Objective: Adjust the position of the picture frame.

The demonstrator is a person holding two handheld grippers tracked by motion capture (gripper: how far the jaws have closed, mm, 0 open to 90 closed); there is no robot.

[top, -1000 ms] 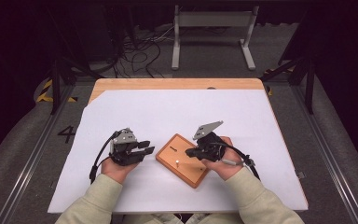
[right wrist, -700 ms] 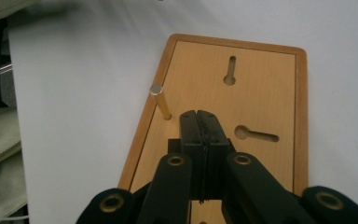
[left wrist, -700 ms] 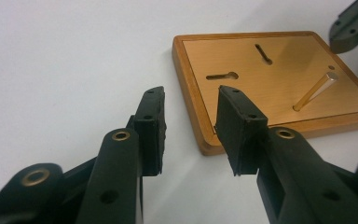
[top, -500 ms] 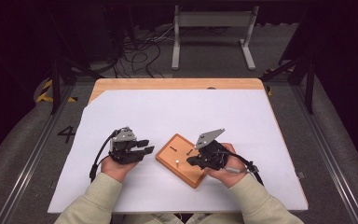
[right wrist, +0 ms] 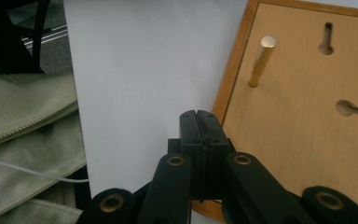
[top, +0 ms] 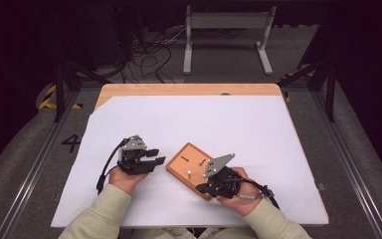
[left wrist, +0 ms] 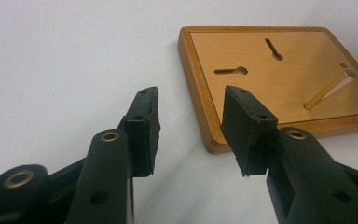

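White sheeting covers the worktop (top: pixel 238 129), where a wooden board (top: pixel 191 167) lies near the front edge, one brass peg (right wrist: pixel 261 60) upright in it. Two keyhole slots (left wrist: pixel 230 71) remain empty. Left hand-held gripper (left wrist: pixel 191 121), just opening, holds nothing; right hand-held gripper (right wrist: pixel 199 122), jaws together, hovers at the board's edge.

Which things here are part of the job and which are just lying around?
Part of the job:
- wooden board with two keyhole slots
- upright brass peg in the board
- left gripper, open, empty
- right gripper, shut, empty, at the board's edge

Just around:
- white sheet
- cables on the floor
- metal stand
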